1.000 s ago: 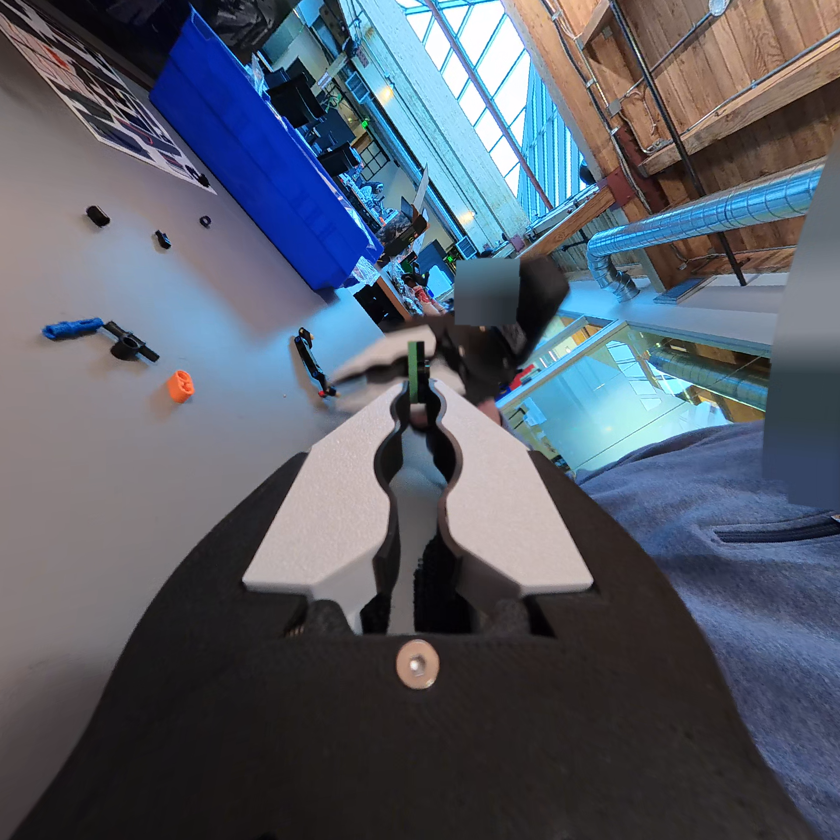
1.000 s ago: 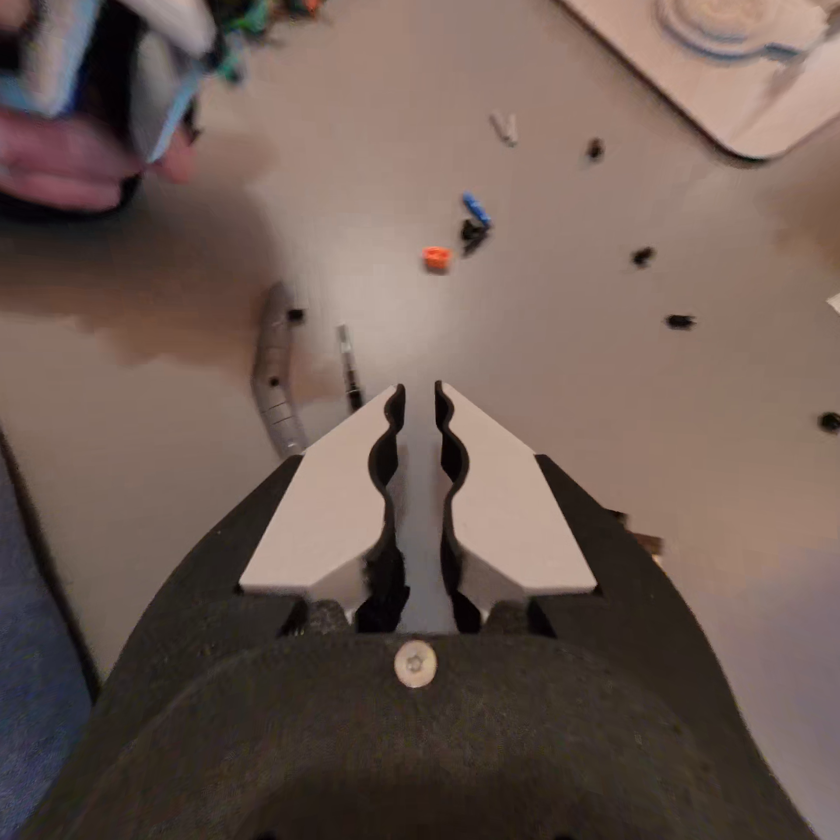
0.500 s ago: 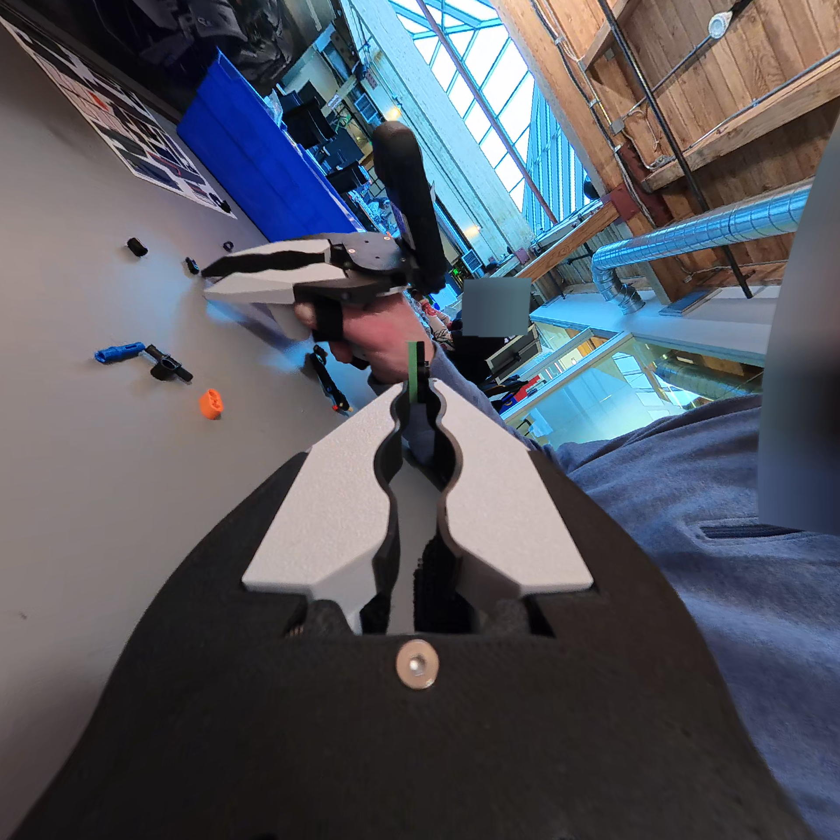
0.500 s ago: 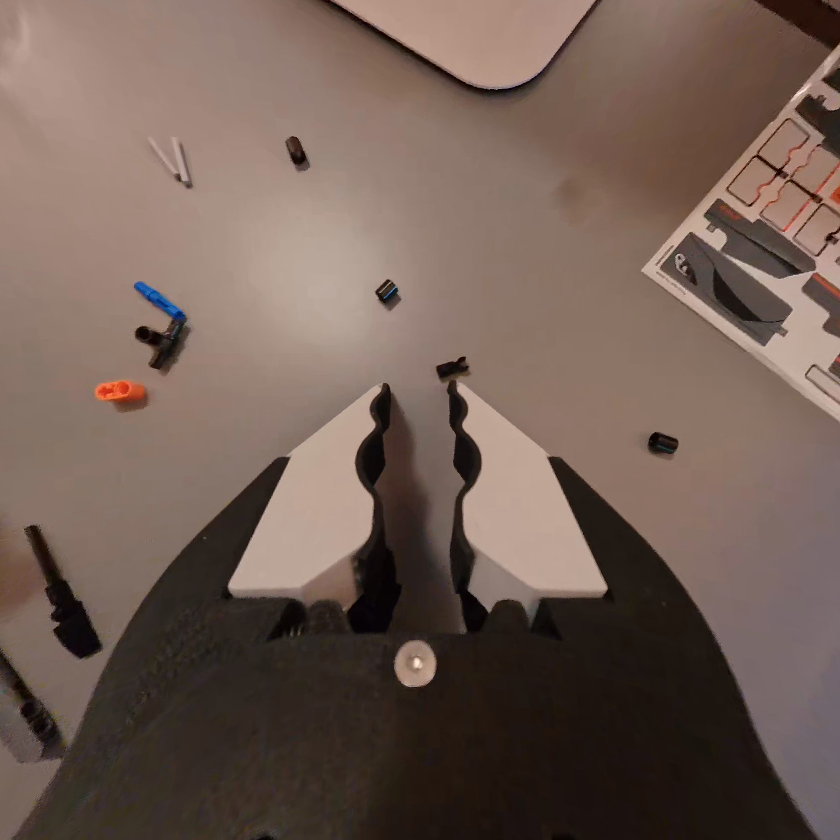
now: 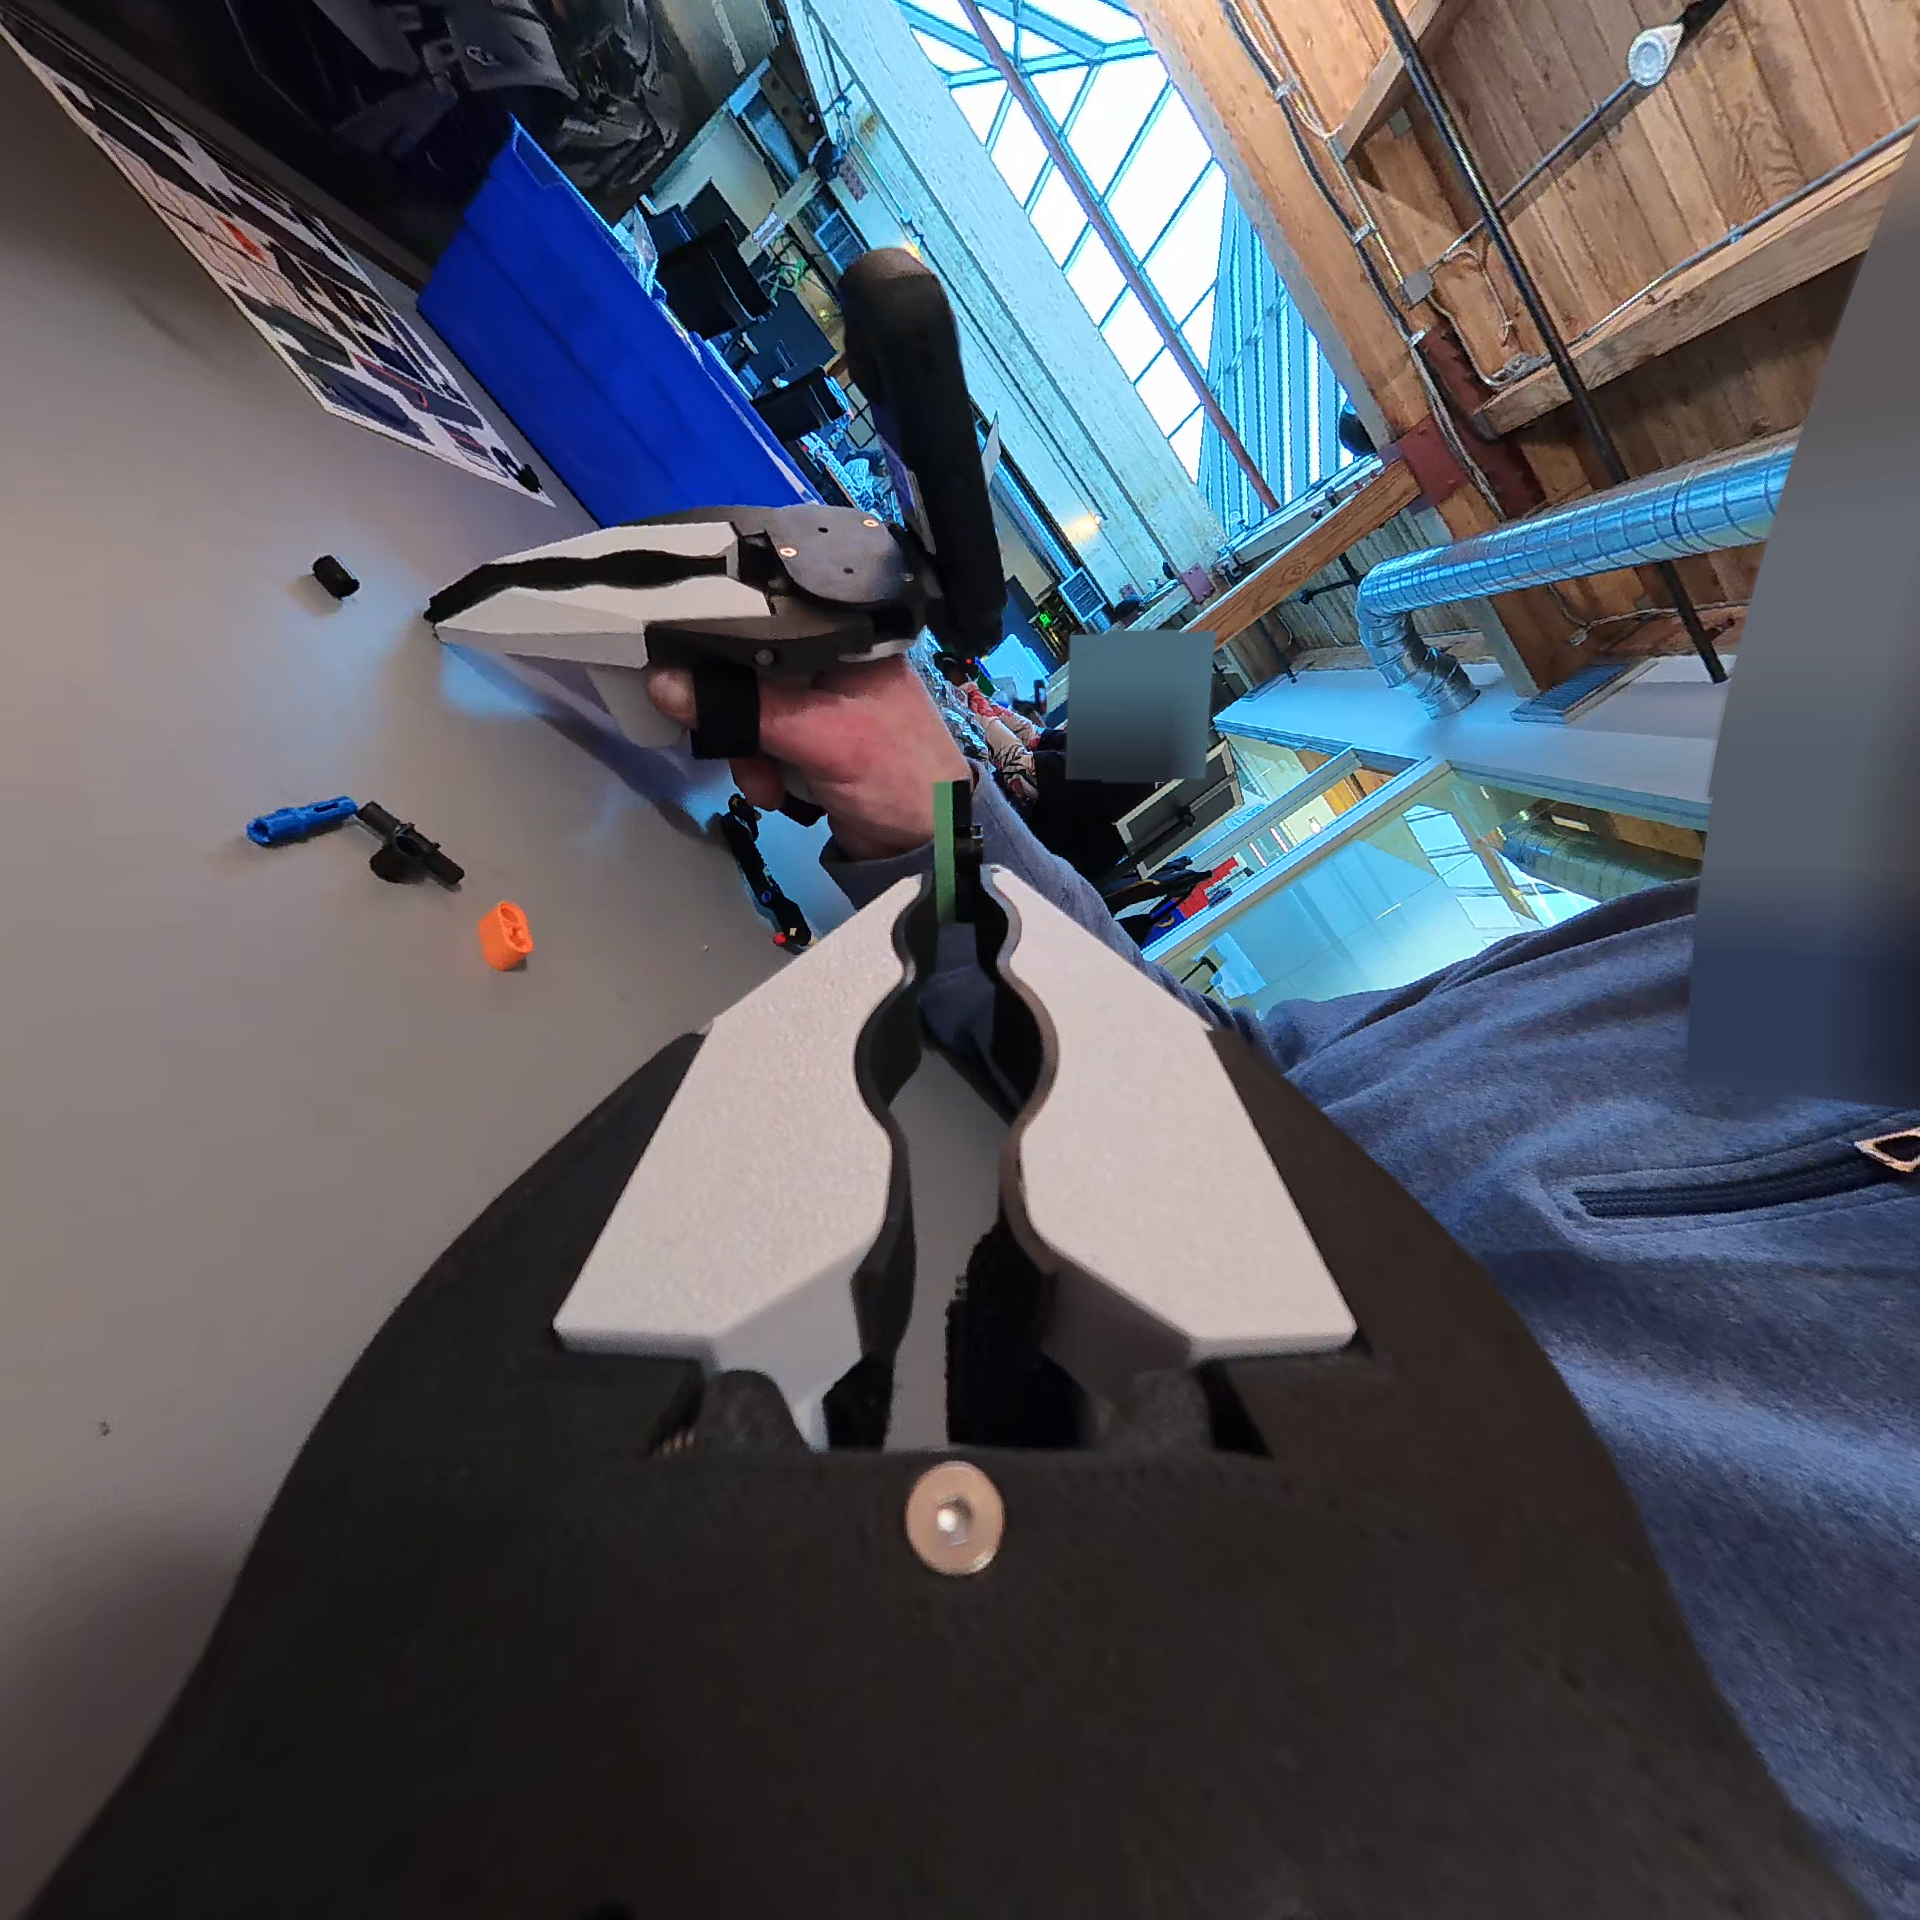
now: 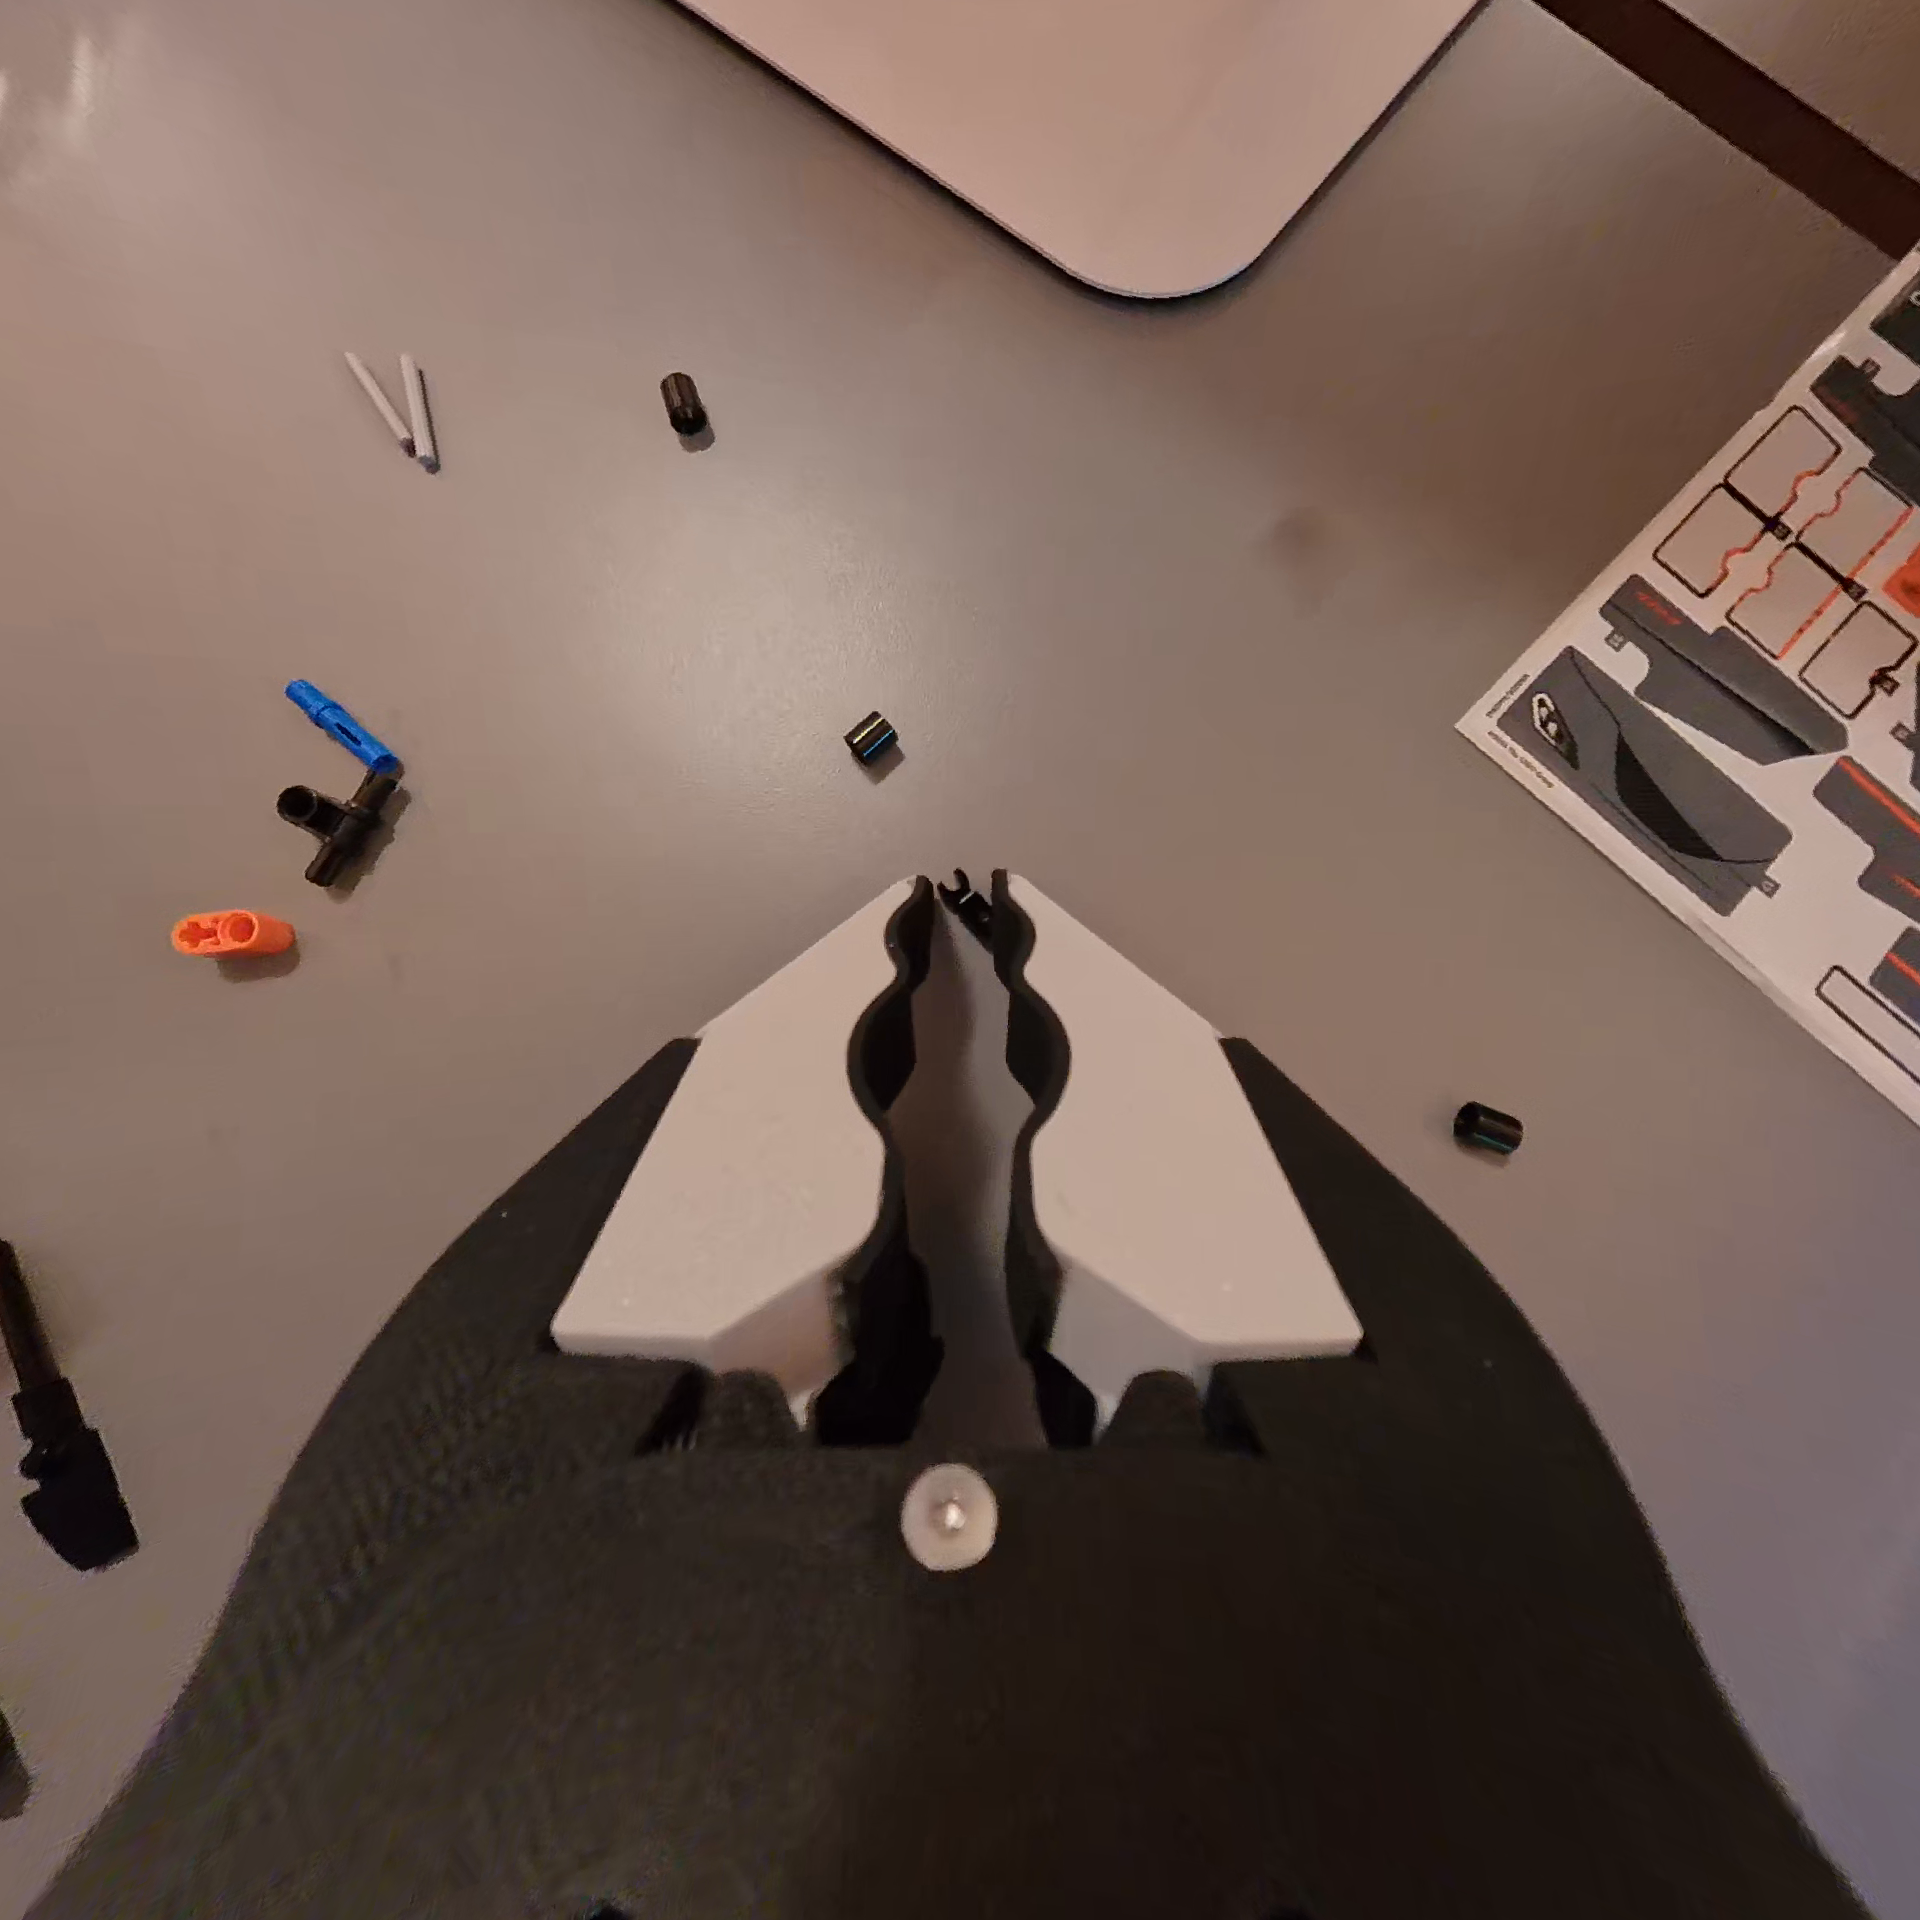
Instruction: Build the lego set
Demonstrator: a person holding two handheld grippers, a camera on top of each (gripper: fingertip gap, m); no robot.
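Observation:
My left gripper (image 5: 948, 883) is shut on a thin green lego piece (image 5: 943, 847) with a black part beside it, held up off the grey table (image 5: 156, 1091). My right gripper (image 6: 961, 883) is down at the table, jaws a narrow gap apart, with a small black clip piece (image 6: 966, 902) lying between its tips. It also shows in the left wrist view (image 5: 442, 613), held by a hand. Loose on the table are a blue pin (image 6: 338, 722), a black cross connector (image 6: 332, 816) and an orange connector (image 6: 231, 935).
Black bushes lie at the far left (image 6: 683, 400), centre (image 6: 871, 738) and right (image 6: 1486, 1127). Two white pins (image 6: 400, 405) lie far left. A black axle assembly (image 6: 57, 1403) lies at the left edge. A sticker sheet (image 6: 1714, 727) and white board (image 6: 1091, 135) lie beyond. A blue bin (image 5: 582, 353) stands behind. The left gripper's tips are roughly 20 centimeters from the right gripper's. About 11 centimeters separates my right fingertips from the black cross connector (image 6: 332, 816). The blue pin (image 6: 338, 722) is about equally far from each gripper, around 12 centimeters.
My right gripper has swung across the table to the small black clip, come down over it and narrowed its jaws around it. My left gripper has kept hold of the green piece.

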